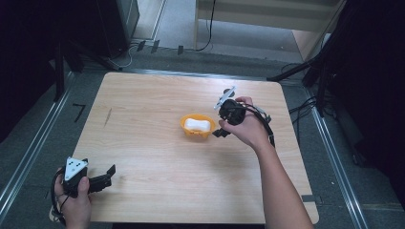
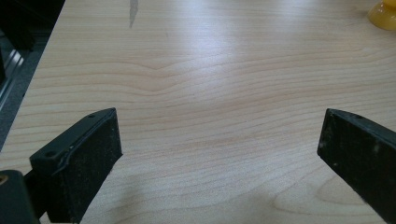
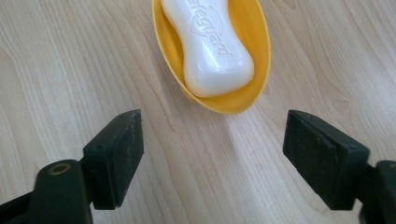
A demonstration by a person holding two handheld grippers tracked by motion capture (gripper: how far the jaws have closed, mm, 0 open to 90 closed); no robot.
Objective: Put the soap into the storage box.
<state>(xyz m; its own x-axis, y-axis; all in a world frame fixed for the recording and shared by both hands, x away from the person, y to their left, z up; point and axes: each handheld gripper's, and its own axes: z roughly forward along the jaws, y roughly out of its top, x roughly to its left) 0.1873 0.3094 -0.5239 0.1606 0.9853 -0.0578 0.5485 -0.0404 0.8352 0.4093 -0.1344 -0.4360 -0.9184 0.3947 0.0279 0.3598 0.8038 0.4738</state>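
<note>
Here the right gripper [image 3: 212, 154] stood wide open and empty, the soap [image 3: 210, 44] just ahead at 12 o'clock in the yellow dish [image 3: 259, 42], long axis running away between the jaws. The left gripper [image 1: 109, 175], likewise open and empty, lay well apart.

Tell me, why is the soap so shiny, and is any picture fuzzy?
Right gripper view: the soap shows small bright glints of light and looks sharp, lettering included. Left gripper view: a pale sheen lies across the table, and the yellow dish at the corner looks soft. High view: dark around the edges, slightly grainy.
</note>
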